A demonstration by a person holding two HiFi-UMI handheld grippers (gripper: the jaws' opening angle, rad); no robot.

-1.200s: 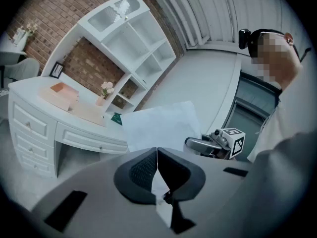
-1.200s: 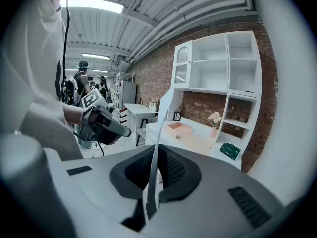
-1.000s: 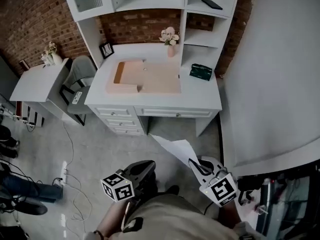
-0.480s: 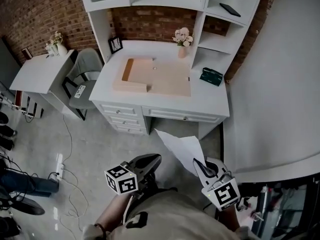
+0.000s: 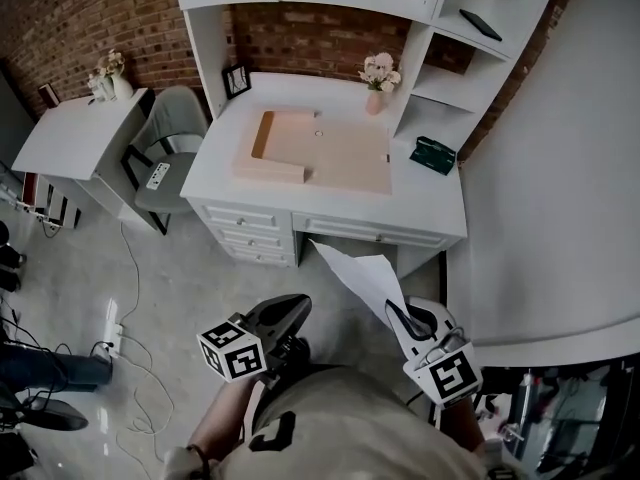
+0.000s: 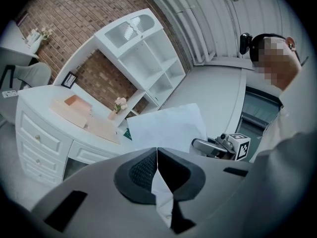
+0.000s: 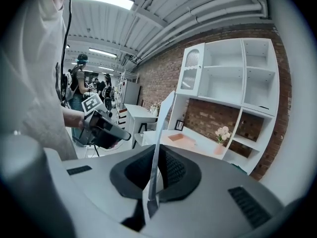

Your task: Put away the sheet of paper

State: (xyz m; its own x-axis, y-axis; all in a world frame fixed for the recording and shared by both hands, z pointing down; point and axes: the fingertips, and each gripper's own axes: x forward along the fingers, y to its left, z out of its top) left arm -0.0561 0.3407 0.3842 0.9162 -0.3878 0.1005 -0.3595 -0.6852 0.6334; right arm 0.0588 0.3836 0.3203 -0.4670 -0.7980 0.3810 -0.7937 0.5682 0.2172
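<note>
Sheet of paper (image 5: 362,276): airborne at 6 o'clock of the desk (image 5: 420,196), 1 edge pinched in the right gripper (image 5: 405,320) jaws (closed tight on it). Left gripper (image 5: 285,313): jaws together, empty. Advice: carry toward 12 o'clock, grip firm, sheet uncreased.

The desk (image 5: 430,213) looks like smooth white-painted wood with a soft sheen; behind the desk, the wall (image 5: 300,38) is rough red brick; on the desk, the folder (image 5: 345,158) looks like matt peach card; the sheet of paper (image 5: 365,276) is thin, matt white; the right gripper (image 5: 395,318) pinching it is matt grey plastic with ribbed black pads (image 7: 174,168).
</note>
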